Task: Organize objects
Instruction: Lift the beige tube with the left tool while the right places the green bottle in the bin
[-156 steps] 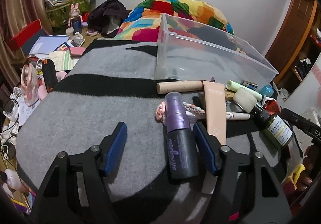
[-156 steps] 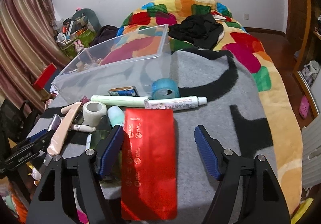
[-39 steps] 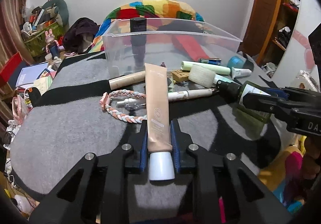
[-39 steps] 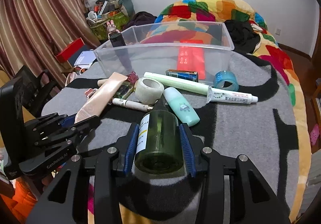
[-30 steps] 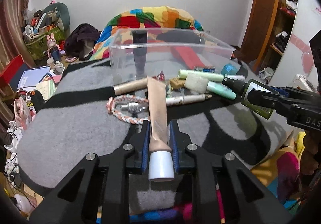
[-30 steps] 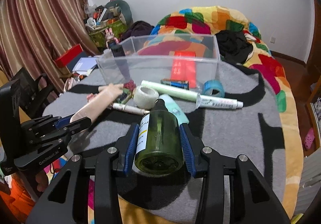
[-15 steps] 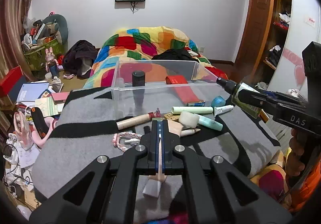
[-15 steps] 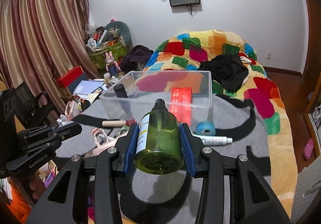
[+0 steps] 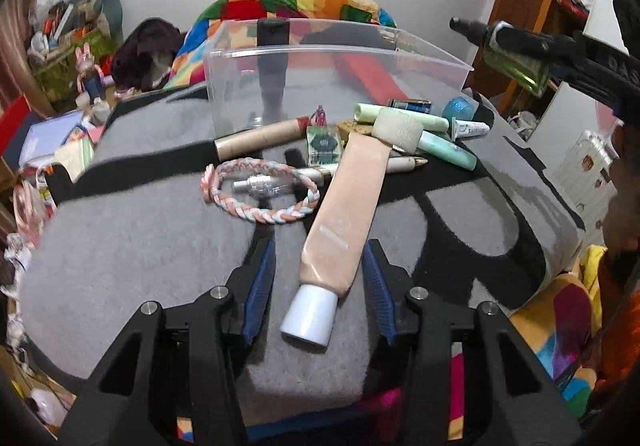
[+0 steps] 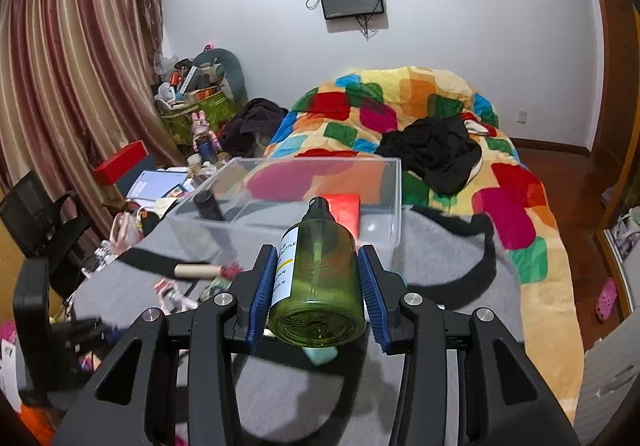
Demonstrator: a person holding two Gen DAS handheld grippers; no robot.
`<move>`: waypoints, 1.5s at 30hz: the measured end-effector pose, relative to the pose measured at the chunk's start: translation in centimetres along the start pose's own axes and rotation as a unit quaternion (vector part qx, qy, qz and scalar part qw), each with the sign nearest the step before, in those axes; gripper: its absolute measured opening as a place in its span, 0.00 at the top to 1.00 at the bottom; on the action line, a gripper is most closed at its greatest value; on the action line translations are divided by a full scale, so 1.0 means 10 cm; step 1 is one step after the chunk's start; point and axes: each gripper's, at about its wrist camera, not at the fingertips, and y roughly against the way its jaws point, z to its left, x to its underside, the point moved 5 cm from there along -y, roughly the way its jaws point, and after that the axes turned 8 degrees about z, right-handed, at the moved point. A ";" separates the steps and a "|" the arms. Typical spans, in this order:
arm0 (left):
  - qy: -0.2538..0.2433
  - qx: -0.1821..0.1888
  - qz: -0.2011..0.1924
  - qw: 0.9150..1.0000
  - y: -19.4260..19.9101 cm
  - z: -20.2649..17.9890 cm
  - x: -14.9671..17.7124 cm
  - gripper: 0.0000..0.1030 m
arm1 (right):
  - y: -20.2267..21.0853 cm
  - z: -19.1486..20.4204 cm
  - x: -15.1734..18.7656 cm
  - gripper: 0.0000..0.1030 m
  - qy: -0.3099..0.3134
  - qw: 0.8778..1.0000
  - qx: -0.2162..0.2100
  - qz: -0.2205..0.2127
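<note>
Clamped in the right gripper (image 10: 316, 286) – green spray bottle (image 10: 318, 274), aloft, nozzle toward the clear bin (image 10: 280, 214). Inside the bin: dark bottle (image 10: 208, 206) upright, red packet (image 10: 344, 212). Left gripper (image 9: 318, 286) spread wide, straddling the beige tube (image 9: 344, 218) lying free near the blanket's (image 9: 140, 238) front edge.

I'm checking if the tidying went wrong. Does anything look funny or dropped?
Yes. The beige tube lies askew on the grey blanket between the open pads of the left tool, gripped by nothing. The right tool grips the green bottle above the clear bin.
</note>
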 end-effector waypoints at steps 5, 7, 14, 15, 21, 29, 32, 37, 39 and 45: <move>-0.008 0.013 -0.014 1.000 0.00 -0.12 0.00 0.82 | -0.15 -0.02 -0.15 0.63 0.004 1.000 0.014 0.000; -0.018 -0.003 -0.022 1.000 0.01 -0.17 0.01 0.82 | -0.22 -0.02 -0.19 0.63 0.005 1.000 0.017 0.003; -0.006 -0.003 -0.066 0.998 0.34 -0.13 -0.12 0.82 | -0.46 -0.10 -0.33 0.63 0.004 1.000 0.018 0.019; -0.004 -0.002 -0.072 0.997 0.38 -0.11 -0.16 0.82 | -0.50 -0.12 -0.35 0.63 0.001 1.000 0.015 0.024; -0.009 0.000 -0.087 0.996 0.48 -0.09 -0.51 0.82 | -0.77 -0.17 -0.38 0.63 -0.015 0.998 -0.012 0.064; -0.007 -0.017 -0.052 0.998 0.16 -0.02 -1.11 0.82 | -0.94 -0.09 -0.42 0.63 0.007 0.996 -0.006 0.090; -0.021 -0.031 -0.042 0.998 0.06 -0.07 -1.27 0.82 | -0.99 -0.07 -0.39 0.63 0.014 0.995 -0.007 0.100; -0.028 -0.026 -0.030 0.999 -0.04 -0.15 -1.37 0.82 | -1.00 -0.10 -0.33 0.62 0.014 0.994 -0.010 0.110; -0.031 -0.019 -0.036 0.999 -0.02 -0.19 -1.38 0.82 | -0.96 -0.11 -0.30 0.61 0.015 0.994 -0.014 0.107; -0.057 -0.017 -0.058 0.997 0.15 -0.32 -1.37 0.80 | -0.75 -0.10 -0.27 0.54 0.024 0.996 -0.010 0.086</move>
